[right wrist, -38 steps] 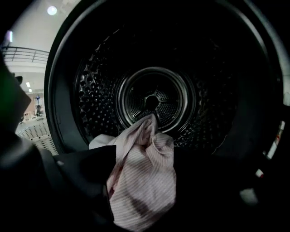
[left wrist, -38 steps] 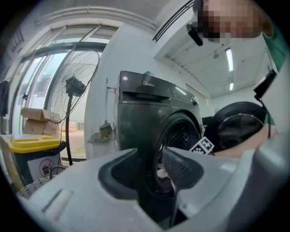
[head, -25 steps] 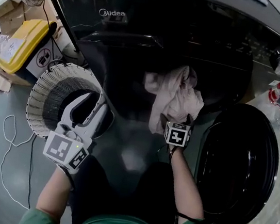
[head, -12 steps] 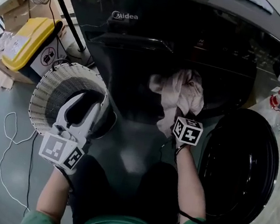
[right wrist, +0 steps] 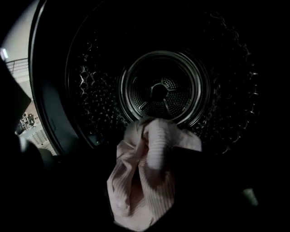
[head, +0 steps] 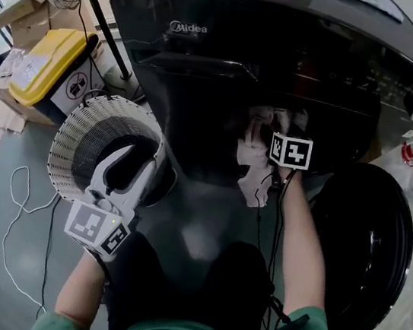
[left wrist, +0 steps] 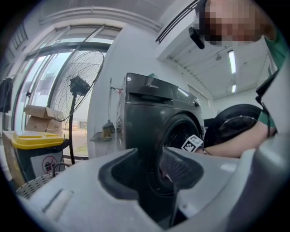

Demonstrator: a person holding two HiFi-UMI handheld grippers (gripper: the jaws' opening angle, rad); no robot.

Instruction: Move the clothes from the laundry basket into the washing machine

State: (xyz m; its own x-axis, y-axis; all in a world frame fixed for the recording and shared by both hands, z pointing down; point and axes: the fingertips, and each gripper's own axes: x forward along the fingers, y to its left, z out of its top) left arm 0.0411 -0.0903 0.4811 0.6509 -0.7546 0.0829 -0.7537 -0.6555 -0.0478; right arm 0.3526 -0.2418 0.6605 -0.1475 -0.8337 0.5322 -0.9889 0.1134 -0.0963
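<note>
Opening just now, right gripper [head: 286, 138] fingers [right wrist: 208, 181] flank pink garment [right wrist: 145, 181]

the head view is dimly lit, with faint sheen on the glossy black washing machine [head: 207, 60]. the left gripper view is brightened by daylight from tall windows [left wrist: 38, 81]. the right gripper view is nearly black; only the pale ribbed cloth [right wrist: 136, 181] is lit.

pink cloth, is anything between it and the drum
Nothing visible. The door is swung open to the right, and the drum lies straight behind the cloth. The right gripper jaws have just been opening, with the cloth between them.
</note>
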